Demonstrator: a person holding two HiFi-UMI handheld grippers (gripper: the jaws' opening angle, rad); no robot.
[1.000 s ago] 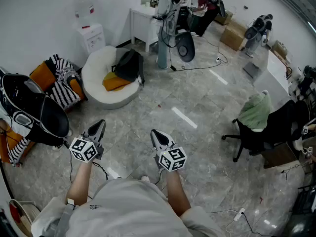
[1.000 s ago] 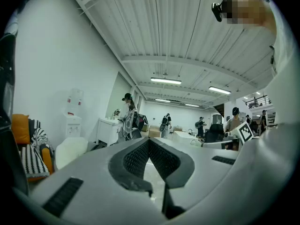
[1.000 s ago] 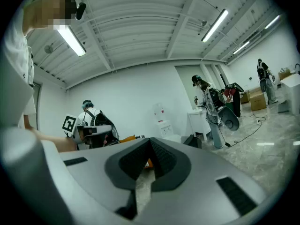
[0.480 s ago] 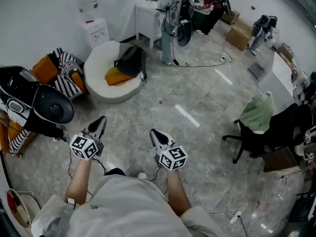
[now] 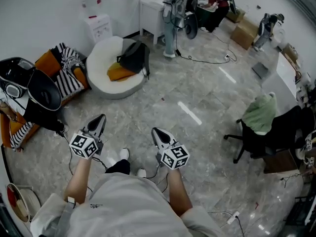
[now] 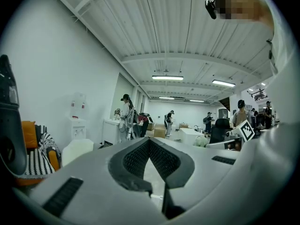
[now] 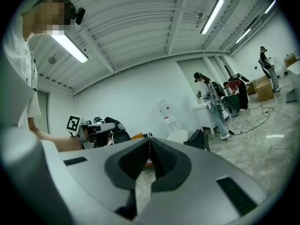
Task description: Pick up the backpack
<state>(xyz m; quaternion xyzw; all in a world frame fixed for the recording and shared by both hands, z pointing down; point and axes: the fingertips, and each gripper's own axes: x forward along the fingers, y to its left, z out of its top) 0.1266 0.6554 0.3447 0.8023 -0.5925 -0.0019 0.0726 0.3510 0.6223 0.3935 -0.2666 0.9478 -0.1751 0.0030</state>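
Observation:
A black backpack (image 5: pixel 133 57) leans on the right side of a round white seat (image 5: pixel 101 68), beside an orange cushion (image 5: pixel 118 72), well ahead of me across the floor. In the right gripper view the backpack (image 7: pixel 200 139) shows small, just right of the jaws. My left gripper (image 5: pixel 101 118) and right gripper (image 5: pixel 155 132) are held level side by side in front of my body, both shut with nothing between the jaws. In the left gripper view the left gripper (image 6: pixel 149 140) points toward the white seat (image 6: pixel 77 150) and the far office.
A black stroller (image 5: pixel 29 90) and a striped orange chair (image 5: pixel 61 73) stand at the left. A white dispenser (image 5: pixel 98 26), a white desk and a standing person (image 5: pixel 173 14) are at the back. An office chair with a green cloth (image 5: pixel 259 115) stands right. Cables cross the floor.
The view has advanced: the white seat, backpack and stroller have drifted nearer and to the right. My feet now show below the grippers. Both grippers stay shut, side by side.

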